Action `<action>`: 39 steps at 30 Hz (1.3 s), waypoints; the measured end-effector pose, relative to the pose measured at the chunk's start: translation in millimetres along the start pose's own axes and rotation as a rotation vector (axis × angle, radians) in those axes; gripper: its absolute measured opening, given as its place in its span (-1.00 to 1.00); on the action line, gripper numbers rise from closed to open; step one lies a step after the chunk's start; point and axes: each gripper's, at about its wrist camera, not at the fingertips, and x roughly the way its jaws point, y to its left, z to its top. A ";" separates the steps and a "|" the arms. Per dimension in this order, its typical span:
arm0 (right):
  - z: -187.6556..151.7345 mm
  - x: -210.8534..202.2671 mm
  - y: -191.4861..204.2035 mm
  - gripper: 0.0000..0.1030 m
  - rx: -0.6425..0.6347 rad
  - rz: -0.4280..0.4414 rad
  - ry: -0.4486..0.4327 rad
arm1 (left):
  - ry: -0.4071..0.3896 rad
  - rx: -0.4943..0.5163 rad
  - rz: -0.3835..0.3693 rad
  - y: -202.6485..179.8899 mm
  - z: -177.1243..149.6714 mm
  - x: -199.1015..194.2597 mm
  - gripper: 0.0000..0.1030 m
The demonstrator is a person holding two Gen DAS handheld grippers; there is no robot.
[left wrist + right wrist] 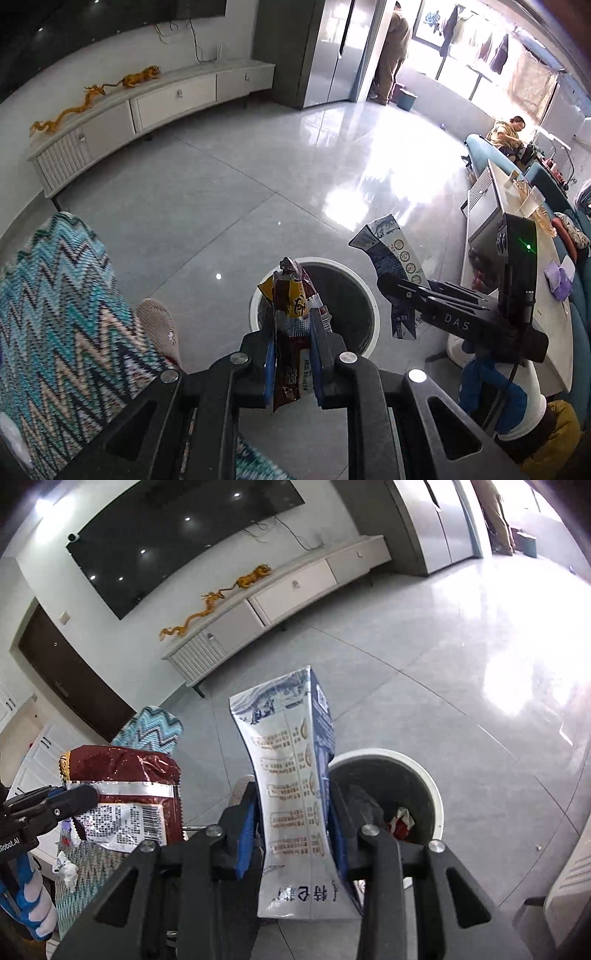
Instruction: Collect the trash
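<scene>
two grippers, each clamped on a piece of trash, hang above a round white bin on a grey tiled floor.

low in the left wrist view, the left gripper (291, 354) pinches a crumpled brown and yellow snack wrapper (293, 314) over the bin (364, 295). at centre of the right wrist view, the right gripper (291, 827) squeezes a dented blue and white carton (291, 775) to the left of the bin's rim (436, 794). released from there, the carton would likely miss. "das" shows on the right gripper's body, "robot.ai" on the left's; the chinese print on the carton is too small to read.
</scene>
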 end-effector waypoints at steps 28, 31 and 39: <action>-13.4 54.4 -37.6 -0.13 0.052 -0.146 0.046 | 0.021 -0.127 -0.141 18.2 6.2 49.7 -0.28; -13.9 40.9 -26.9 -0.13 0.033 -0.133 0.022 | -0.039 -0.116 -0.125 24.3 5.0 18.5 -0.28; -32.8 27.9 -12.6 -0.13 0.017 -0.073 0.013 | -0.150 -0.133 -0.018 47.3 -16.0 -42.0 -0.01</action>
